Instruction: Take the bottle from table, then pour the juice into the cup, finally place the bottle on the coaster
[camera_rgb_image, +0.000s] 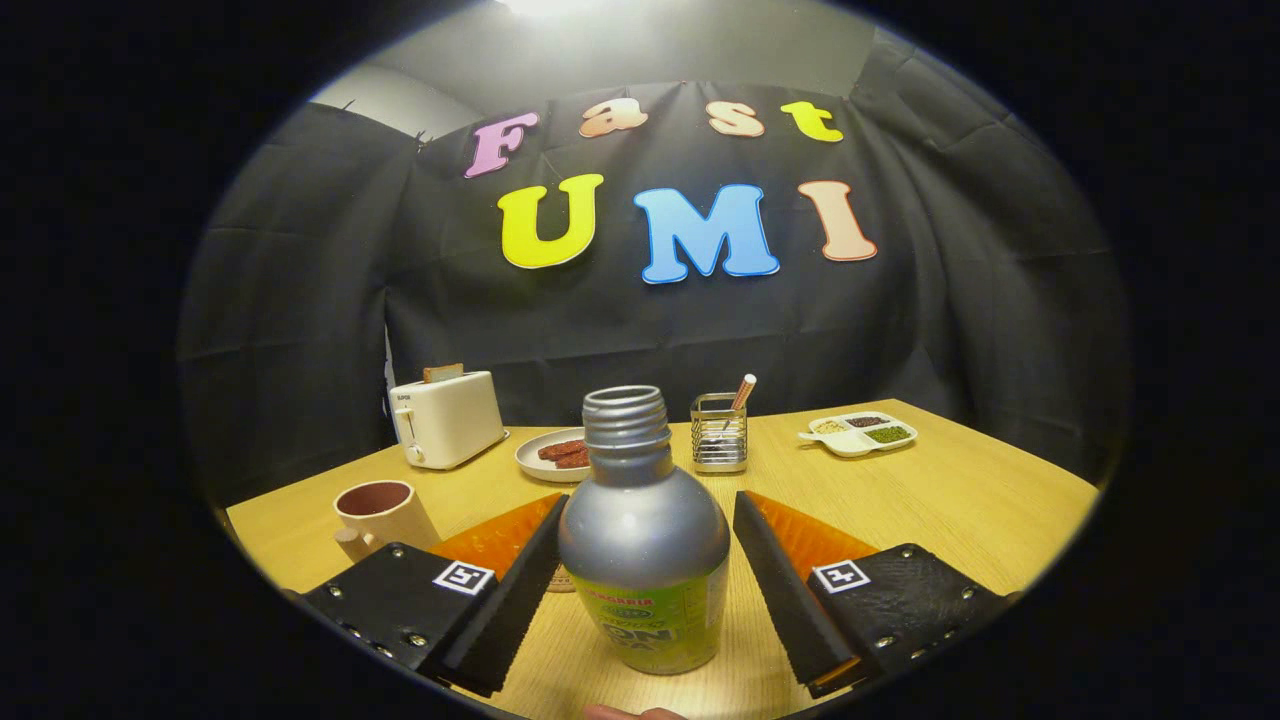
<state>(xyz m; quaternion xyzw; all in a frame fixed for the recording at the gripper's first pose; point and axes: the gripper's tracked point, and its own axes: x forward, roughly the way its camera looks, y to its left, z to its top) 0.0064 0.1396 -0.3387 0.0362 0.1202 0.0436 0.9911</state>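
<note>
on the wooden table (960, 500), the silver bottle (644, 540) stood upright, uncapped, between the gripper (645, 580) fingers. jaws spread wide; left pad near the bottle, right pad apart. cup (378, 512) ahead left, beside toaster (445, 418) and plate (545, 460).

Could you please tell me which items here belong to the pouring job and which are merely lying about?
Job: bottle between the open tongs; cup.
Lying about: toaster, plate, wire holder, divided dish.
</note>
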